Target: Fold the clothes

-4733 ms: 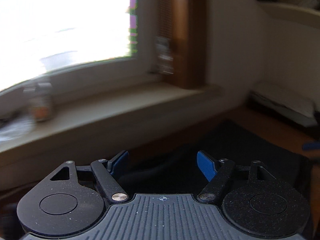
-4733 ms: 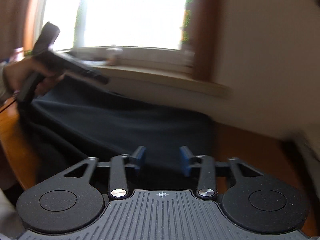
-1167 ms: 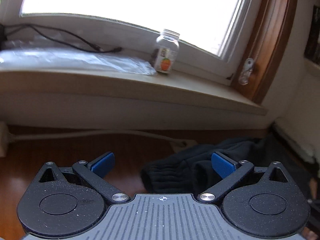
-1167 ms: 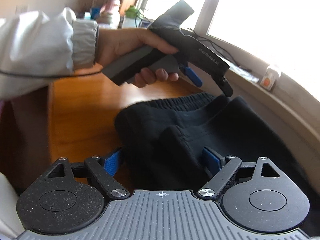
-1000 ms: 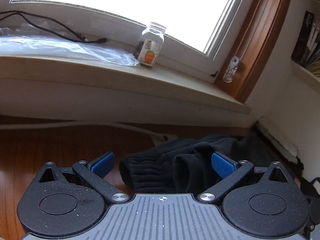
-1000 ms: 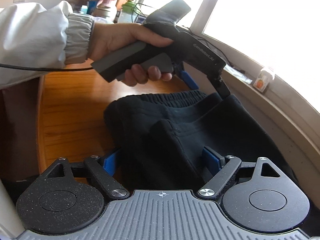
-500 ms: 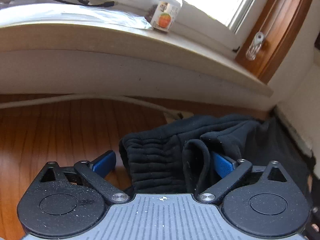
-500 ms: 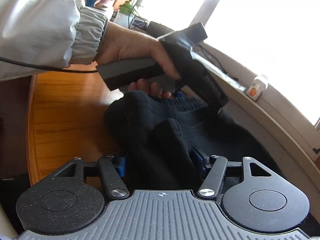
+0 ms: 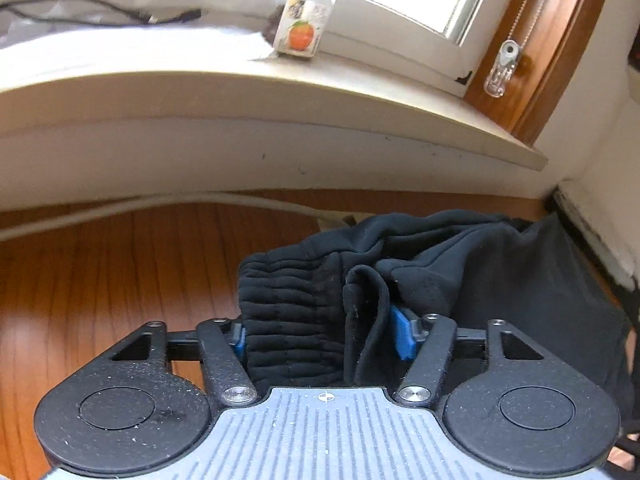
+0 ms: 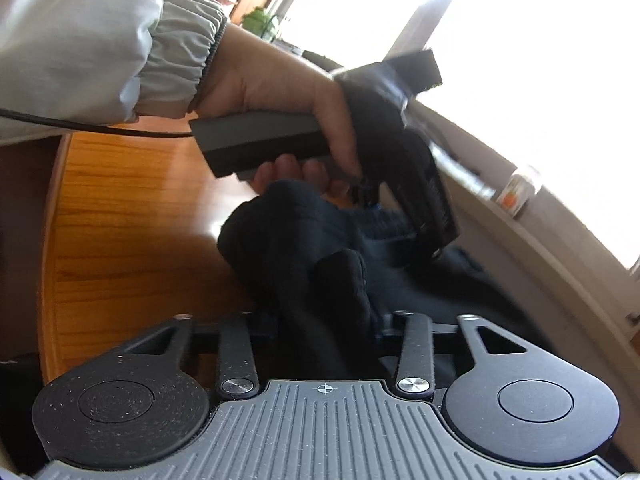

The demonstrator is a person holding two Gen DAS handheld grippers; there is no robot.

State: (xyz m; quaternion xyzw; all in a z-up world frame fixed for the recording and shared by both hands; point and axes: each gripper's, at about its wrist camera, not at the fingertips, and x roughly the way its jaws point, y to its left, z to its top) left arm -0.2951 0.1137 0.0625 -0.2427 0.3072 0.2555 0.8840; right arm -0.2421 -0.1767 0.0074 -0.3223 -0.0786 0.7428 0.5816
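Both the left gripper (image 9: 320, 338) and right gripper (image 10: 326, 330) pinch the bunched black trousers (image 9: 480, 280) at the waistband; garment crumpled on the table (image 9: 100, 280), no flat fold visible.

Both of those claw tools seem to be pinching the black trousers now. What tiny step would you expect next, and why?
Probably a gentle lift of both together. The left gripper is shut on the ribbed waistband of the black trousers, and the right gripper pinches a bunched fold nearby. The cloth lies crumpled on the wooden table, so raising it should let it hang straight for folding.
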